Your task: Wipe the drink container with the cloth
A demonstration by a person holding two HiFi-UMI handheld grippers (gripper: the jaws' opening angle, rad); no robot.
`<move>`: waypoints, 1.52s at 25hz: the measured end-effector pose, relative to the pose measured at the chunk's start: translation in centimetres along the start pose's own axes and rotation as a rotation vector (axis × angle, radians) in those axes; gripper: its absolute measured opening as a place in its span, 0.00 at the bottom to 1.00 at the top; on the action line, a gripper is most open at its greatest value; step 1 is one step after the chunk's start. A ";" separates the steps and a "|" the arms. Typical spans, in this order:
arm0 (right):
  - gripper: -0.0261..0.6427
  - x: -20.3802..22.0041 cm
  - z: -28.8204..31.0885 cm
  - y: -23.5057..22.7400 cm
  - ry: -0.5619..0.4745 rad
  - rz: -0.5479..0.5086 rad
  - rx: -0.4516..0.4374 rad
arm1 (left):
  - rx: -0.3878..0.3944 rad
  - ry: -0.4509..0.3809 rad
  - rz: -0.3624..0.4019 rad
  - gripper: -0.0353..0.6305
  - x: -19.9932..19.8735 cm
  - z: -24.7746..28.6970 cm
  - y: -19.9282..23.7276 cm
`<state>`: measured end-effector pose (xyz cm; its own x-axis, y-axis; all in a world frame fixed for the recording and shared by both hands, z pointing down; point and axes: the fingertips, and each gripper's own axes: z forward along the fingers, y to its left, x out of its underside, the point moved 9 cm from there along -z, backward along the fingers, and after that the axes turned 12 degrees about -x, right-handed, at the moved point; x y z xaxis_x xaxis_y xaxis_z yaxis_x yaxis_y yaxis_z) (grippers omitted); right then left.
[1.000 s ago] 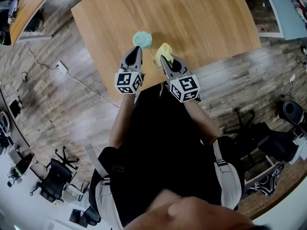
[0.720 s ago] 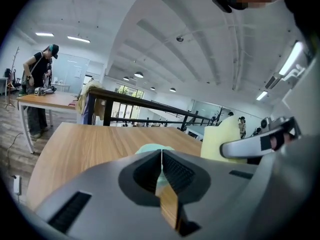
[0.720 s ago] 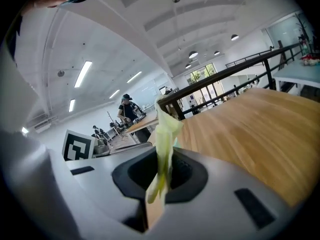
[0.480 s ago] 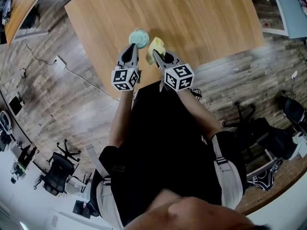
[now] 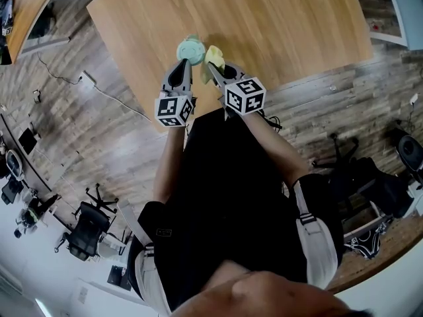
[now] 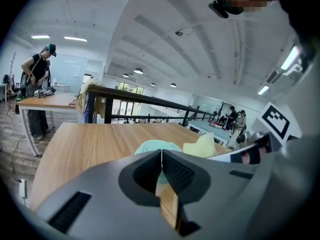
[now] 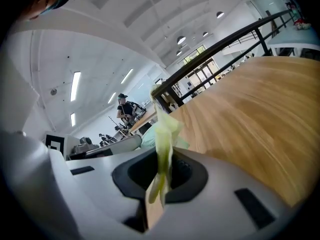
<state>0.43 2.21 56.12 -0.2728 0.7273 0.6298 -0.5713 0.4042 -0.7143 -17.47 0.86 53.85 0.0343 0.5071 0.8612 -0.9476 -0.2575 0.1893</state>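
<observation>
Qty 1: light wooden table. On it: 1 round mint-green drink container; 1 crumpled pale yellow cloth. 2 grey hand-held grippers: left hand-held gripper, right hand-held gripper. 2 black-and-white marker cubes, 1 per gripper. Elsewhere in head view: at least 2 black swivel office chairs on plank floor; exact no. hard to tell. 1 white cable w/ 1 power strip. In left gripper view, 3 bkgd people: 1 standing far left, 2 far right, v. small.
</observation>
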 end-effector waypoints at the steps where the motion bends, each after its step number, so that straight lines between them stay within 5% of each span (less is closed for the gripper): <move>1: 0.11 0.0 0.1 -0.1 0.005 0.004 -0.001 | 0.000 -0.001 -0.001 0.09 0.0 -0.1 0.0; 38: 0.11 3.6 7.2 -11.4 0.404 0.137 -0.032 | -0.077 -0.005 -0.091 0.09 -0.5 -0.6 -0.5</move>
<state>0.36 -3.78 68.73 -0.0157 0.9318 0.3626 -0.5249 0.3010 -0.7962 -17.17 1.21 53.05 0.1224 0.5214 0.8445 -0.9620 -0.1469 0.2302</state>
